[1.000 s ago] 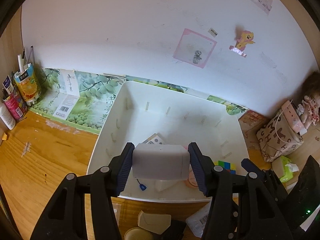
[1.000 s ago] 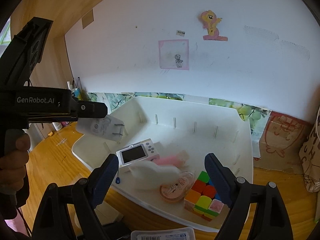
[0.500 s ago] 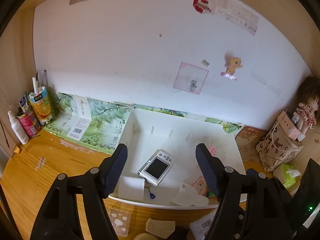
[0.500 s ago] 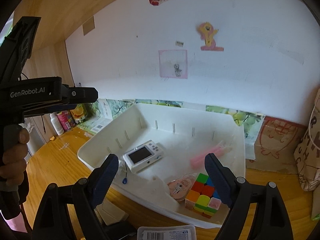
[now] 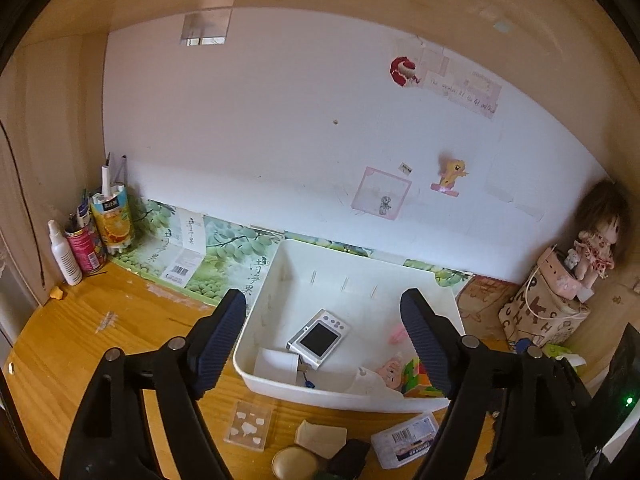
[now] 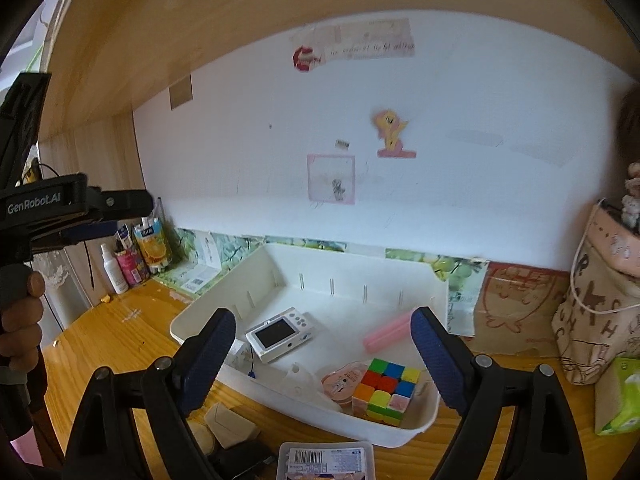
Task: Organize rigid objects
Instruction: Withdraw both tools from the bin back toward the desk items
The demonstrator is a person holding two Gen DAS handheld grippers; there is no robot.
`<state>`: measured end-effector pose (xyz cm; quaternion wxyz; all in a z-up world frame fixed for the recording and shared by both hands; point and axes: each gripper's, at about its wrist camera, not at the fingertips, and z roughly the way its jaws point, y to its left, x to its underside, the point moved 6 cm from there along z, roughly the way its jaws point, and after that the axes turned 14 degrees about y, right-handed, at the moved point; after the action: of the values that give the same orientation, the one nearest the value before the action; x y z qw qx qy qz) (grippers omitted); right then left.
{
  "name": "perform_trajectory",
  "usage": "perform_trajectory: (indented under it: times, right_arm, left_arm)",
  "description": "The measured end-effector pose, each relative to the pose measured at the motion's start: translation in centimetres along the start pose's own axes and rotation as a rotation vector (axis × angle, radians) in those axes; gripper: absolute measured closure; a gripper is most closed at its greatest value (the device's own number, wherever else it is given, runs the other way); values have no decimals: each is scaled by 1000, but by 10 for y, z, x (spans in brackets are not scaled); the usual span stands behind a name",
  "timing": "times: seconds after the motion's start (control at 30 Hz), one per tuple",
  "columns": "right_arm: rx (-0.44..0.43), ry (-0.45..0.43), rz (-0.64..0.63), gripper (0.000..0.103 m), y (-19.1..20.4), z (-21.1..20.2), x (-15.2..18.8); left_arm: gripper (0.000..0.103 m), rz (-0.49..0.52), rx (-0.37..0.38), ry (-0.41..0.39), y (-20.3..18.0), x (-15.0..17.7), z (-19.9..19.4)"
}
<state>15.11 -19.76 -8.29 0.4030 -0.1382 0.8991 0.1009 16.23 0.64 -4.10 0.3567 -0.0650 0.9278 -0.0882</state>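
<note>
Left wrist view: left gripper (image 5: 323,338) fingers opening wide, nothing between them. Right gripper (image 6: 323,350) fingers spread wide, empty. One white bin (image 5: 448,292) on the wooden table (image 5: 120,332), against the white wall (image 5: 260,140). Inside the bin: one camera (image 5: 319,338), one puzzle cube (image 6: 386,390), one pink stick (image 6: 388,333), one white charger (image 5: 277,364). In front of the bin: one clear case (image 5: 250,424), one labelled box (image 5: 405,438).

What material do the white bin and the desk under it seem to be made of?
White bin: probably moulded plastic, smooth and slightly glossy, with thin walls, rounded corners and moulded divider slots. Desk: looks like wood or a wood-look laminate, with visible grain and a warm, soft sheen; I cannot tell which.
</note>
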Motion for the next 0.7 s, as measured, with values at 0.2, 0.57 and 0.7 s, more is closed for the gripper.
perform_trajectory:
  times: [0.2,0.57,0.7]
  right_arm:
    - [17,-34,13,13,-2,-25,5]
    - [45,-61,33,13,-5,-60,23]
    - [44,-44,50,13,-5,-64,36]
  left_arm:
    - [21,-38,-4,-12,10,14,-20]
    - [21,-94,-32,-31,31,39,-46]
    - [21,-93,-47,2,34,52,-45]
